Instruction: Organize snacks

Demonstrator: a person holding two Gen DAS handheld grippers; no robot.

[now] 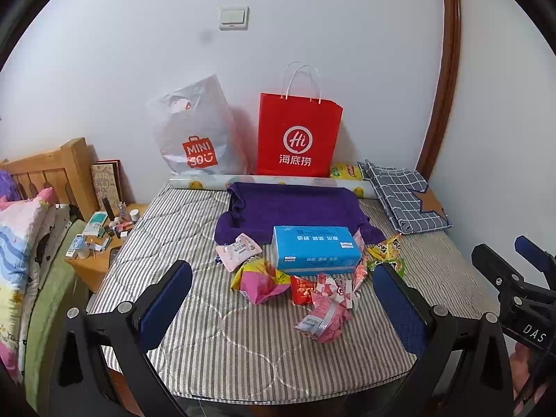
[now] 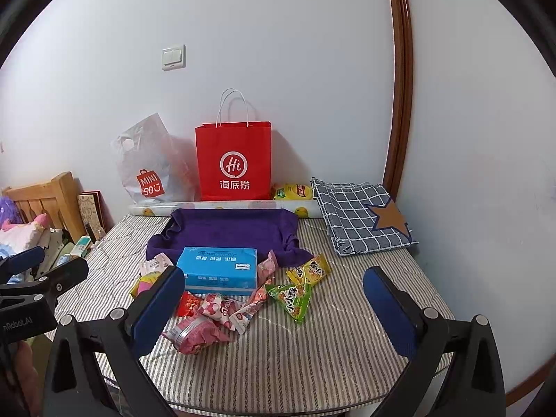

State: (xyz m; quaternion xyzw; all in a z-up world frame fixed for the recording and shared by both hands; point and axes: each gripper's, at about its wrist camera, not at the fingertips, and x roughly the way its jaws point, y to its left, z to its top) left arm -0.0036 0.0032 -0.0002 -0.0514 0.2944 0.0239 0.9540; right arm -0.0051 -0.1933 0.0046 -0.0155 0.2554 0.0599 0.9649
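**Both grippers spread above the snack pile, holding nothing**

The left gripper (image 1: 283, 299) hangs over the near part of a striped mattress (image 1: 173, 229), its blue-padded jaws spread wide and empty. Seen along its fingers, the heap of snack packets (image 1: 299, 285) lies between and just beyond the two pads, with no pad touching any packet. A pink packet (image 1: 325, 319) is the nearest item, lying on the mattress between the jaws. Behind it sit a red packet (image 1: 302, 288) and a yellow-and-pink bag (image 1: 260, 278), and beyond them a blue tissue pack (image 1: 316, 250) rests against a purple towel (image 1: 292, 205).

The right gripper (image 2: 274, 307) is likewise wide open and grips nothing. In its view the pile lies toward its left pad, which overlaps the pink packet and the yellow-and-pink bag; whether it touches them cannot be told. A green triangular packet (image 2: 292, 300) and a yellow packet (image 2: 311, 271) lie in the gap between the jaws, closer to the left one.

Against the wall stand a red paper bag (image 2: 233, 163) and a white plastic bag (image 2: 149, 163), well apart from both grippers. A checked cloth (image 2: 361, 222) lies at the far right corner.
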